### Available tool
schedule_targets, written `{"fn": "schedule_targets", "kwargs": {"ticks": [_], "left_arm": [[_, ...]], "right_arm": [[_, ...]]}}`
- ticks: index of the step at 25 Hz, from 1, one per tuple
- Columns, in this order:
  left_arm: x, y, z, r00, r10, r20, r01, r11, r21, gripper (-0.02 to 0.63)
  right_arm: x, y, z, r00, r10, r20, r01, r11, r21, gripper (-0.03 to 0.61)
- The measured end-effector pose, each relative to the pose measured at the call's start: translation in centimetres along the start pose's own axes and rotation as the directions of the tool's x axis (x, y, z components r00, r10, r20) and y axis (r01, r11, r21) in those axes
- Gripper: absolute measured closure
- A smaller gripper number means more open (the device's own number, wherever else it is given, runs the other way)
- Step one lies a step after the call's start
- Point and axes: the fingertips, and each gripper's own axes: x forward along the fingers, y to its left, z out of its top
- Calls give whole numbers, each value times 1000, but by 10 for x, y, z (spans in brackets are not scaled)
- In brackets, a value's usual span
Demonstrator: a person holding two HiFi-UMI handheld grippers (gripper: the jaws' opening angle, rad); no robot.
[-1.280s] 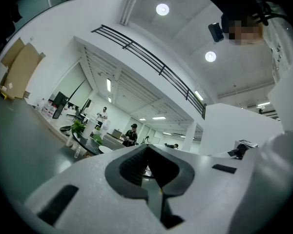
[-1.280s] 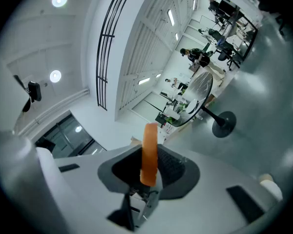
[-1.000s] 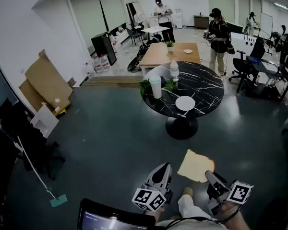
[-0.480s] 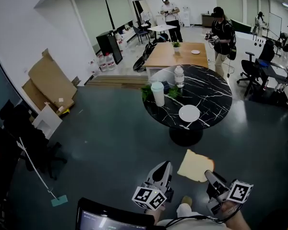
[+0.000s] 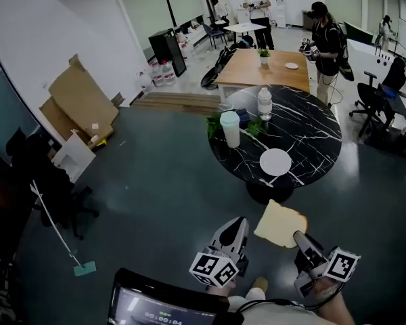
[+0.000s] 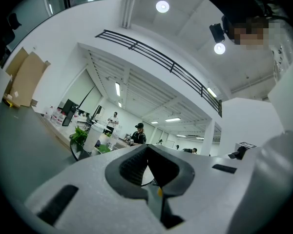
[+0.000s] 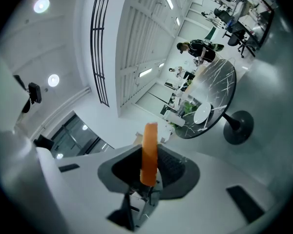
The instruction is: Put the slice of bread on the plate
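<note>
Right gripper (image 5: 298,237) clamps one edge of the slice of bread (image 5: 279,223), held in the air. Left gripper (image 5: 237,222) has its jaws together, holding nothing. The white plate (image 5: 276,162) sits on the black marble table (image 5: 318,131), well apart from the bread.

Head view downward — all seemingly share table (image 5: 314,128).

**Pair of hand-held claws, carried low in front of the body**

Left claw (image 5: 231,230): jaws together, nothing between them. It points ahead, roughly level.
Right claw (image 5: 299,237): jaws clamped on one edge of the slice of bread (image 5: 279,224), which juts out beyond the tips. The right hand (image 5: 327,295) grips the rear.
The two claws lie side by side, apart.
</note>
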Motion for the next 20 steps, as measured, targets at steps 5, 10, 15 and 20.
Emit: {"fn": "schedule_targets", "kwargs": {"ticks": [5, 10, 15, 20], "left_arm": [[15, 4, -6, 1000, 12, -12, -12, 1000, -1, 607], [28, 11, -14, 999, 20, -41, -20, 1000, 0, 607], [58, 24, -21, 998, 6, -58, -6, 1000, 0, 607], [98, 41, -22, 997, -22, -69, 21, 1000, -13, 607]], "right_arm": [[11, -8, 10, 1000, 16, -12, -16, 1000, 14, 491], [24, -23, 12, 1000, 8, -29, -8, 999, 31, 491], [40, -42, 23, 999, -6, -36, 8, 999, 45, 491], [64, -58, 44, 999, -35, -34, 36, 999, 41, 491]]}}
